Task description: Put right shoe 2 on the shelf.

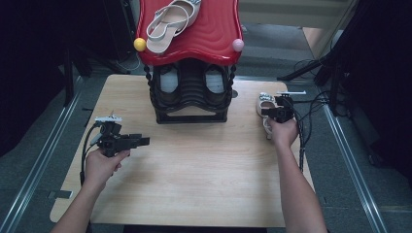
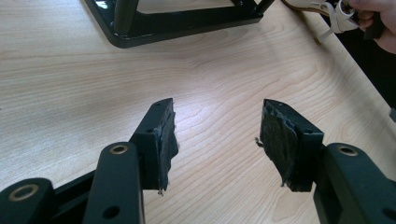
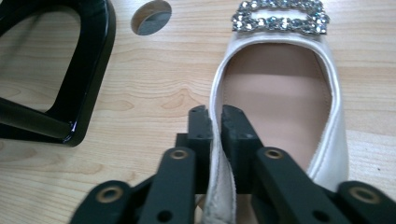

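Grey floor [image 1: 43,141] — dark surroundings

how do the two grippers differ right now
The left gripper has its jaws spread wide with nothing but bare table between them; the right gripper has its jaws shut on the side wall of the white shoe. The left gripper sits near the table's left edge, away from the black rack; the right gripper is at the table's right edge beside the rack. Both are black, two-jawed and hand-held.

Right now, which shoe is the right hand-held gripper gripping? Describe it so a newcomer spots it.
Start at the black shoe rack with the red top, then look right along the wooden table. There lies a cream flat shoe; unlike the strappy sandal on the rack, it bears a rhinestone buckle.
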Motion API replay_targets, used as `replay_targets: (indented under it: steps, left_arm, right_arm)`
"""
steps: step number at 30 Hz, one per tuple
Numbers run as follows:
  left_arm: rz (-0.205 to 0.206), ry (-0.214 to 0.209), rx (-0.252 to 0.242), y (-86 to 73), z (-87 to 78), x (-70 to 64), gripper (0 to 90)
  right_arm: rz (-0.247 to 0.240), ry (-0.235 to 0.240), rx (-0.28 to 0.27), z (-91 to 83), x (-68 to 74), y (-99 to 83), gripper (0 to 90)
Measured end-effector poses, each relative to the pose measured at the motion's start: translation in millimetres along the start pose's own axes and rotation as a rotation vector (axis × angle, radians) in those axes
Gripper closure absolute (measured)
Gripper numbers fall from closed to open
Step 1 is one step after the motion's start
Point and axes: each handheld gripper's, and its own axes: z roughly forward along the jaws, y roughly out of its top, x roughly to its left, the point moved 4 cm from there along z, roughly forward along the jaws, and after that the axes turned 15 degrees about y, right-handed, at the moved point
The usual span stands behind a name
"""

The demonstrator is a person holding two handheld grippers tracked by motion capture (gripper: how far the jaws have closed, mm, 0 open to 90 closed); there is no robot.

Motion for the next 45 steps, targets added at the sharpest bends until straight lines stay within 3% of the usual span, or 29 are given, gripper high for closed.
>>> replay_targets:
  steps: [14, 26, 35, 45]
  left_arm:
    - [0.005, -0.001, 0.008, -0.2, 1.7, -0.4, 45.3]
    - [0.005, 0.000, 0.010, -0.3, 2.1, -0.7, 45.3]
    - [0.000, -0.004, 0.005, 0.3, 1.8, -0.7, 45.3]
    - [0.000, -0.008, 0.002, 1.2, 1.7, -0.7, 45.2]
  right_arm:
    - [0.035, 0.019, -0.029, -9.5, -5.1, 3.3, 88.3]
    - [0.094, 0.104, -0.085, -26.2, 0.3, 11.7, 88.5]
    - [0.092, 0.167, -0.072, -29.9, 19.3, 25.7, 88.5]
    - [0.058, 0.194, -0.067, -39.9, 41.5, 43.1, 88.5]
